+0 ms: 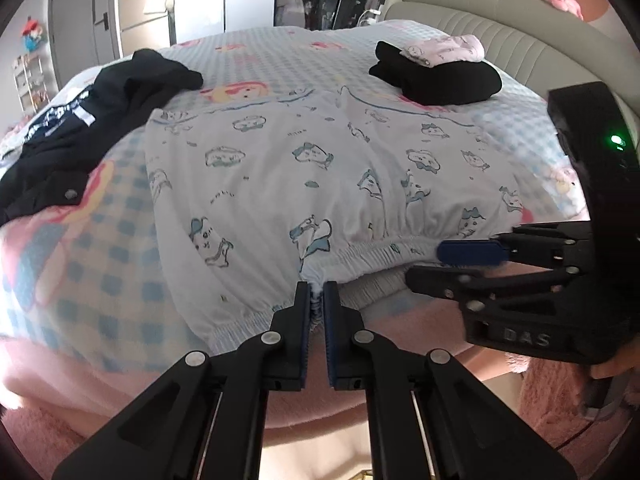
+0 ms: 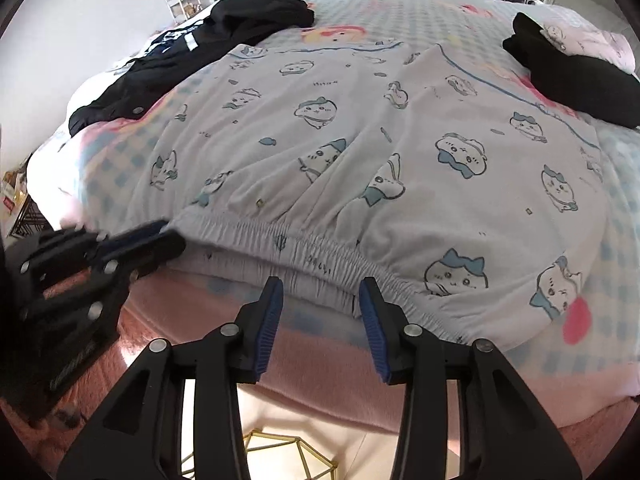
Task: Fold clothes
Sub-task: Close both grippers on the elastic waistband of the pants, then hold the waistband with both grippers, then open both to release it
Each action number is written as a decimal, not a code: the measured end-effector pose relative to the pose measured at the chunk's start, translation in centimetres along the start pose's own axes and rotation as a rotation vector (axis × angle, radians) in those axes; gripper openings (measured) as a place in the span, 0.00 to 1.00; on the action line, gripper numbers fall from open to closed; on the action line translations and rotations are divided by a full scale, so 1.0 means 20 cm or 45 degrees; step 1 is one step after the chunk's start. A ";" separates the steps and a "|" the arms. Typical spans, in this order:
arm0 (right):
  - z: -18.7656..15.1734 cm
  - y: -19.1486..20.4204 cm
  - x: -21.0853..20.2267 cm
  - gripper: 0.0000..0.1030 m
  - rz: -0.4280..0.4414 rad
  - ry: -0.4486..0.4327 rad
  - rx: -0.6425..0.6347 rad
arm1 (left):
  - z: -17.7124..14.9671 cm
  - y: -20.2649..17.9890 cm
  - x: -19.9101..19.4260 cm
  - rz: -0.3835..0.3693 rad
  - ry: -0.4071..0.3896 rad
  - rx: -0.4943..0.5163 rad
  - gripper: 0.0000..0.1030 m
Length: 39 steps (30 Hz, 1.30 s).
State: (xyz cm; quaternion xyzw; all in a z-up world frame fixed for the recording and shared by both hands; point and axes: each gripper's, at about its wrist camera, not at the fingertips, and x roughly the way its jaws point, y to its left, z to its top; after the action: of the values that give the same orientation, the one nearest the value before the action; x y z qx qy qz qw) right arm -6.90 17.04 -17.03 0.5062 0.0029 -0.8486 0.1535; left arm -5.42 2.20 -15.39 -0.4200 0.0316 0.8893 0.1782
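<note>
White pyjama shorts (image 1: 280,168) with blue cartoon prints lie flat on the bed, elastic waistband toward me. In the left wrist view my left gripper (image 1: 317,292) is shut on a bunched bit of that waistband, which is pinched between its blue pads. My right gripper (image 1: 440,266) comes in from the right at the same hem. In the right wrist view the shorts (image 2: 360,140) fill the middle, and my right gripper (image 2: 320,292) stands open with the waistband edge just ahead of its tips, pads not pressing on it. The left gripper (image 2: 160,236) grips the hem at the left.
A loose black garment (image 1: 80,120) sprawls at the far left of the checked bedsheet (image 1: 80,260). A folded black stack (image 1: 440,80) with a folded pink garment (image 1: 444,50) on top sits far right by the padded headboard (image 1: 500,20). A pink fuzzy blanket (image 2: 320,360) covers the near bed edge.
</note>
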 end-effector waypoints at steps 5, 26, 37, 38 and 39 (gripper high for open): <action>0.01 0.01 -0.01 0.36 0.000 -0.024 -0.018 | 0.01 -0.01 -0.04 -0.017 -0.020 -0.002 0.06; 0.00 0.10 -0.03 0.42 -0.038 -0.067 -0.063 | 0.05 0.04 -0.13 -0.085 -0.070 -0.111 0.06; -0.09 -0.07 -0.11 0.01 -0.069 -0.070 0.075 | 0.00 0.04 -0.03 -0.078 0.027 -0.077 0.06; -0.09 -0.07 -0.12 0.01 -0.061 -0.074 0.075 | -0.01 0.04 -0.03 -0.079 0.027 -0.073 0.06; -0.10 -0.07 -0.13 0.01 -0.060 -0.081 0.070 | -0.01 0.04 -0.04 -0.076 0.026 -0.070 0.06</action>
State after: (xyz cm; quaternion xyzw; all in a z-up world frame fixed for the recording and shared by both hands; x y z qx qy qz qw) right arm -4.46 19.27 -15.90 0.4827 -0.0135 -0.8675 0.1195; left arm -5.15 1.30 -15.01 -0.4345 -0.0036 0.8798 0.1927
